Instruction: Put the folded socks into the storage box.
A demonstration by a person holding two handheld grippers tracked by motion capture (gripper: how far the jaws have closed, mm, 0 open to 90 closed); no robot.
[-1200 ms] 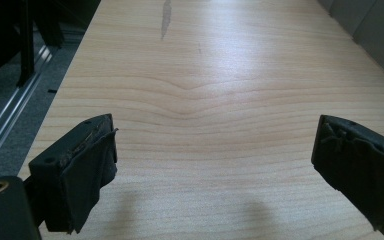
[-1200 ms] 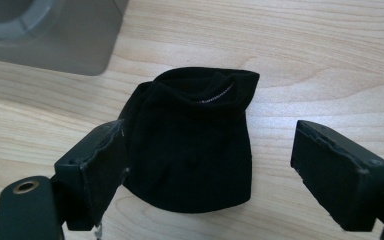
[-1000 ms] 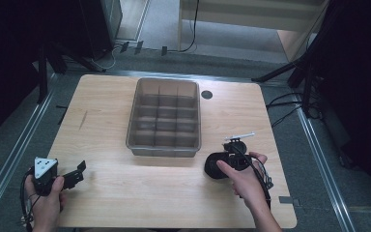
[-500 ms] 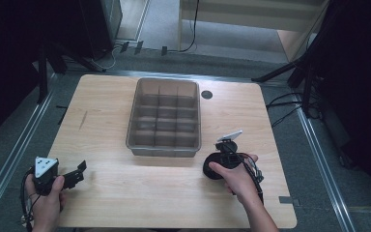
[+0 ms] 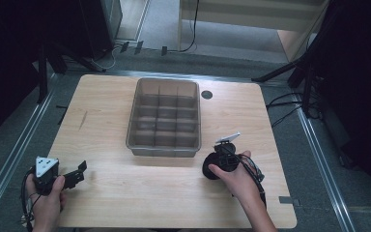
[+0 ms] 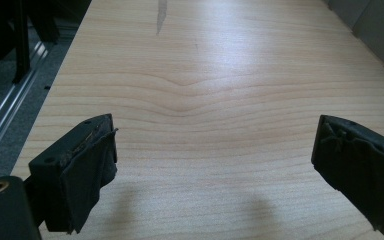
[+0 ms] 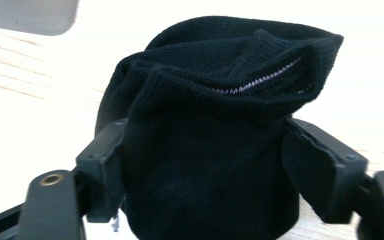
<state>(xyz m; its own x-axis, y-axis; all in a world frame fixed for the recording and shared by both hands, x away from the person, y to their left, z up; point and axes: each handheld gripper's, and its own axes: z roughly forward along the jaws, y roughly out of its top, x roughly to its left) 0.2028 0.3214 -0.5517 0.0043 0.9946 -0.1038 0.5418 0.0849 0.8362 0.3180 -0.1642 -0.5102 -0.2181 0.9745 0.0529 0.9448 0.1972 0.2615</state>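
Right gripper [image 5: 221, 162] clamped on a black knitted bundle [image 7: 215, 135] near the table's [image 5: 125, 203] front right.
The jaws have just been closing; in the right gripper view both pads are seen pressed against the bundle's sides, the folded knit bulging above them. The bundle is set on the wood just in front of the grey compartment bin's [image 5: 140, 113] right corner. The left gripper [image 5: 58, 176] is held at the front left edge, jaws wide apart, bare wood between them.

Right gripper [image 5: 221, 162] lower, fingers [image 7: 102, 165] narrower.
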